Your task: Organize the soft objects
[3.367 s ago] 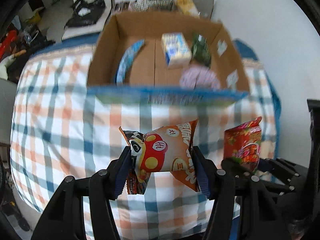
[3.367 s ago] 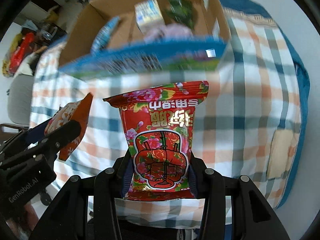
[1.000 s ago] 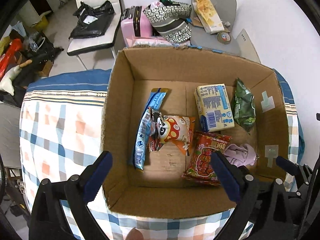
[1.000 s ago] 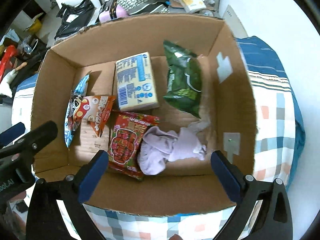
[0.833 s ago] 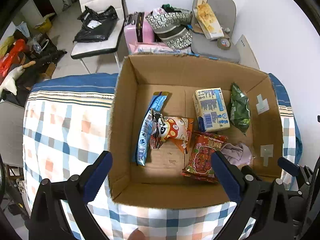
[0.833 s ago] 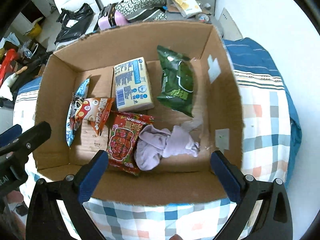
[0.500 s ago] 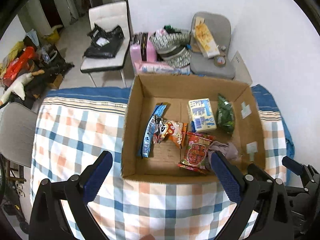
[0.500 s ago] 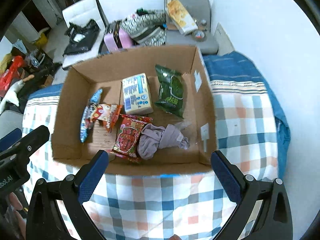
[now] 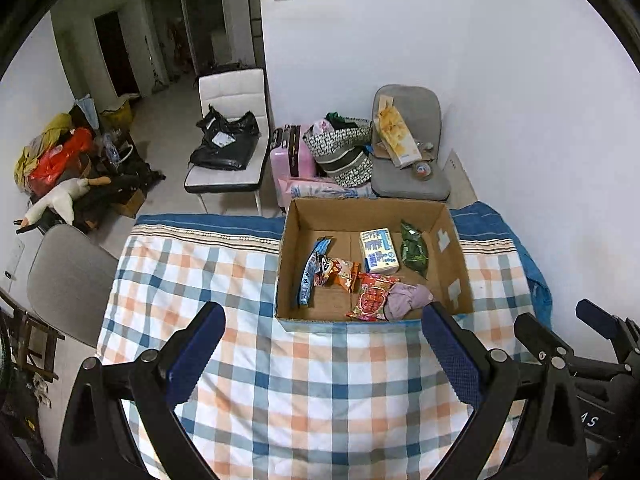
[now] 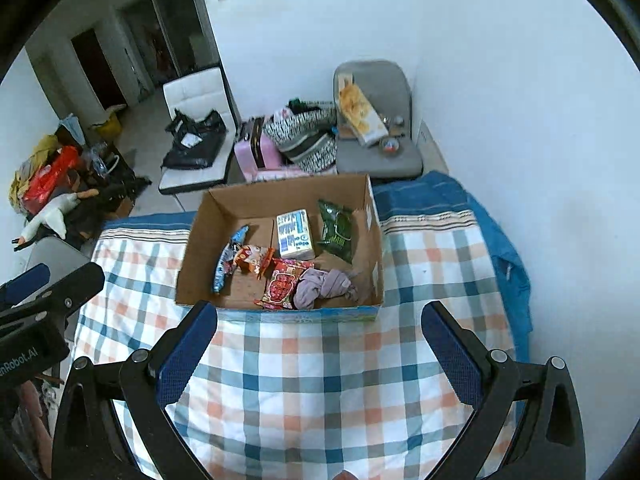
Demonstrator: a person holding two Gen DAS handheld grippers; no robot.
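An open cardboard box (image 9: 290, 240) (image 10: 192, 236) stands on the plaid bedspread (image 9: 312, 380) (image 10: 320, 376). Inside lie an orange mushroom snack bag (image 9: 340, 272) (image 10: 254, 258), a red flowered snack bag (image 9: 372, 296) (image 10: 282, 284), a lilac cloth (image 9: 408, 300) (image 10: 326, 286), a blue wrapper (image 9: 310, 276), a white carton (image 9: 378, 250) and a green bag (image 9: 414, 248). My left gripper (image 9: 322, 354) is open and empty, high above the bed in front of the box. My right gripper (image 10: 318, 346) is open and empty there too.
A white chair with a black bag (image 9: 228, 148), a pink suitcase (image 9: 290, 156) and a grey chair with a patterned bag (image 9: 408, 160) stand beyond the bed. A white wall (image 9: 520, 120) runs along the right. A grey chair (image 9: 68, 280) stands left of the bed.
Both grippers, earlier shut on snack bags that now lie in the box, have opened and pulled up and back. The box looks much smaller and the room has come into view.
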